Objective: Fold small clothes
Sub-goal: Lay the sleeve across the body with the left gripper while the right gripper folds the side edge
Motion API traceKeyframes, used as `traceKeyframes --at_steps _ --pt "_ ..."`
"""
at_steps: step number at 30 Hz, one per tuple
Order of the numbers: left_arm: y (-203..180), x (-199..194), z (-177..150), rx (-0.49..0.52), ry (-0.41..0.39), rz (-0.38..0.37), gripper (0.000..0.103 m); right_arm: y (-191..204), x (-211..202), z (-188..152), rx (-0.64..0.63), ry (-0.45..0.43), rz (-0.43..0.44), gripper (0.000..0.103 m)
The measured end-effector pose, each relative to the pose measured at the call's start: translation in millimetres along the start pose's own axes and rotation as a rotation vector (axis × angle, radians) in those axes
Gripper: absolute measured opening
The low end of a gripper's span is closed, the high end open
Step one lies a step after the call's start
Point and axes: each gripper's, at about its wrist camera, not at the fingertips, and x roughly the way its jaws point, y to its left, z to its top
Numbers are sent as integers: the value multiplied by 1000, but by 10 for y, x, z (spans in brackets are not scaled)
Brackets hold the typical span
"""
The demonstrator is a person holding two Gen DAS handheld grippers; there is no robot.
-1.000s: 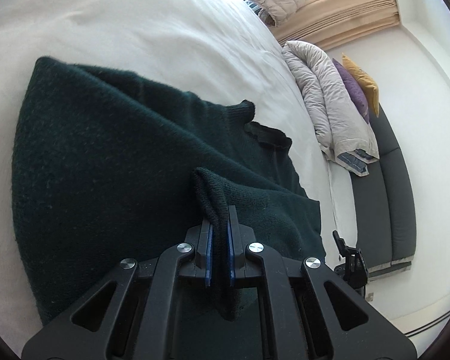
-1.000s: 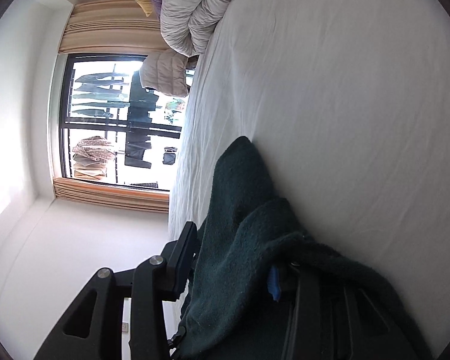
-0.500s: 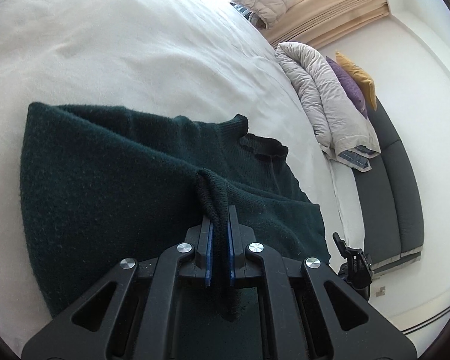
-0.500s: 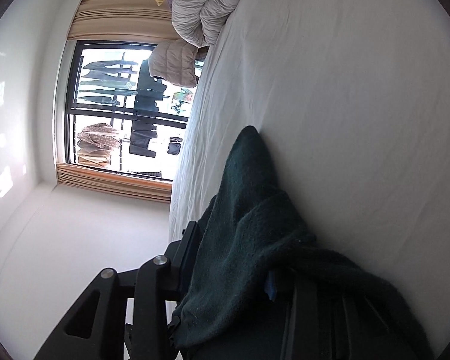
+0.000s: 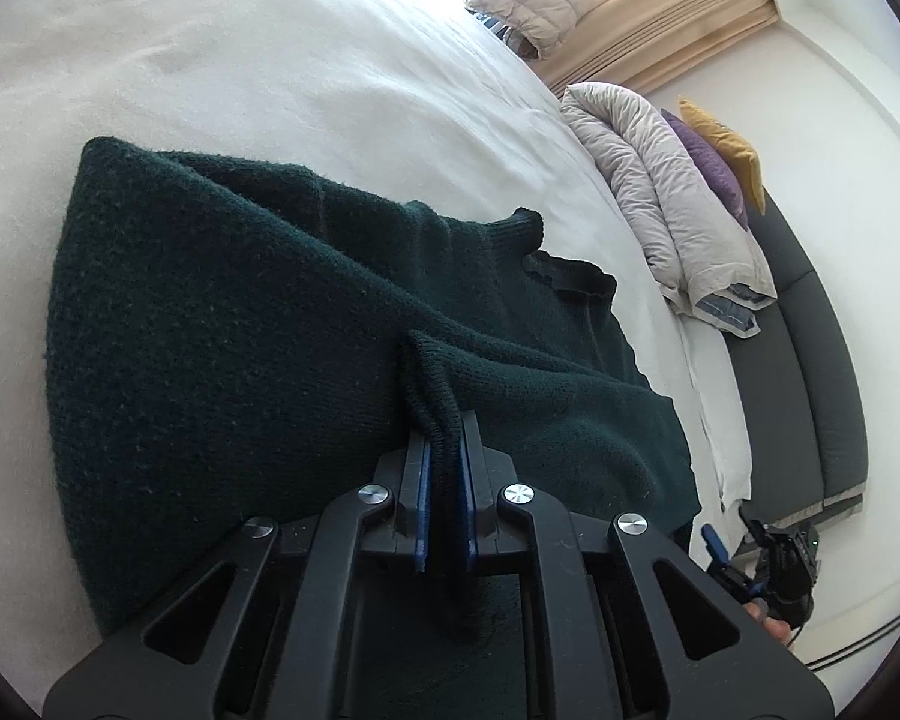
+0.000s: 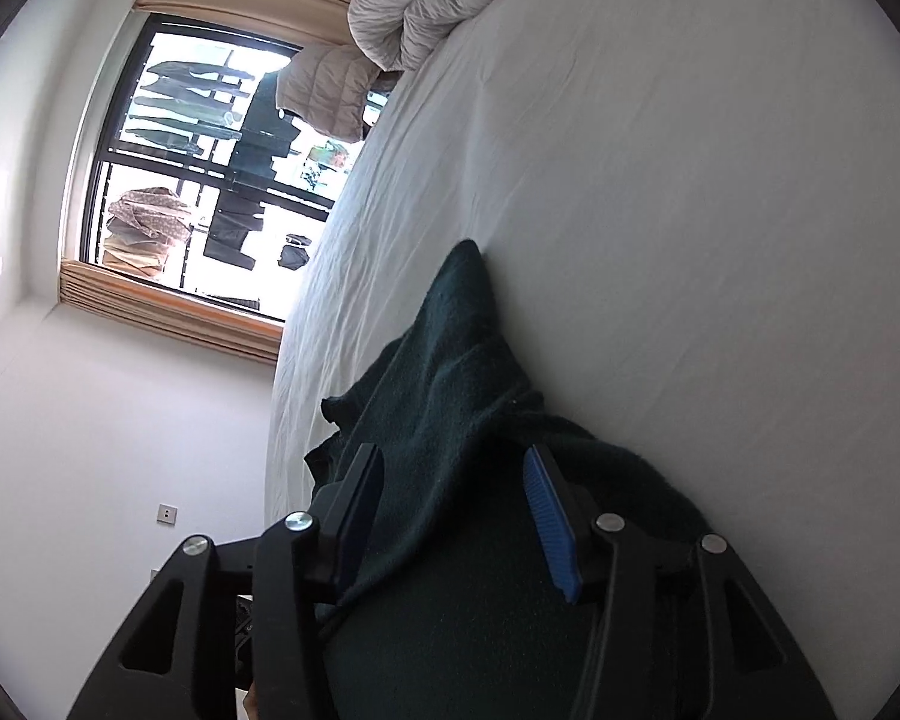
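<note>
The left gripper is clamped on a pinched ridge of the dark green knitted sweater, its blue-padded fingers pressed close with only the thickness of the knit between them, the same hold it had a second ago. The change is on the other side: the right gripper now stands with its jaws well apart, the blue pad bare and clear of the cloth, where half a second ago that pad was buried under a bunched fold of the sweater. The fabric now only lies loosely between and across the opened fingers, so the right side has let go of its hold. In the left wrist view the sweater has settled lower and spread wider over the white bed sheet, its ribbed neck opening lying toward the bed's far edge and one layer lapped over another. That reads as a fold just laid down, with one end released and the other not yet. Judging from this, the left hold should come off next, and the risk is that drawing either tool away snags the loose knit and drags the fold open. Beyond the bed lie a rolled grey duvet, purple and yellow cushions and a dark sofa.
</note>
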Motion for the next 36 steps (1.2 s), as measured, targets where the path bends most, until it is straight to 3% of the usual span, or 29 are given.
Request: traceKeyframes --at_steps 2,7,10,11,12,14,15,18,22,24,26,27,31,33,35,36 --pt "-27 17 -15 8 0 7 10 128 2 86 -42 -9 11 53" --pt "2 11 -40 18 -5 -2 10 424 570 252 -139 121 29 49" --pt "41 9 -46 22 -9 -14 10 341 1007 319 -115 250 0 48" --pt "65 -4 -40 20 -8 -18 10 237 1103 281 -107 292 -62 47" --pt "69 -2 -37 20 -8 -20 10 144 1160 242 -109 315 -107 29" --pt "75 -1 -39 23 -11 -22 10 -13 1099 185 -132 302 -105 6" --pt "71 2 -41 26 -12 -21 10 -113 1034 170 -110 295 -78 0" --pt "64 5 -42 27 -12 -18 10 -390 804 123 -70 270 4 0" --pt "42 -31 -56 29 -6 1 10 -343 533 96 -138 251 -42 0" --pt "24 -52 -76 36 -5 15 10 -118 415 122 -201 201 -48 8" --pt "16 -64 -90 43 -10 20 10 121 395 162 -245 171 0 18" --pt "24 -61 -98 45 -15 19 10 224 447 170 -255 182 27 24" --pt "41 -49 -125 57 -27 19 10 647 965 42 -323 291 85 28" --pt "55 -45 -126 55 -26 13 11 673 1274 -58 -303 358 94 42" --pt "74 -48 -123 50 -23 4 11 552 1558 -170 -259 422 48 44" --pt "79 -50 -126 49 -22 3 11 475 1626 -216 -242 421 37 39"
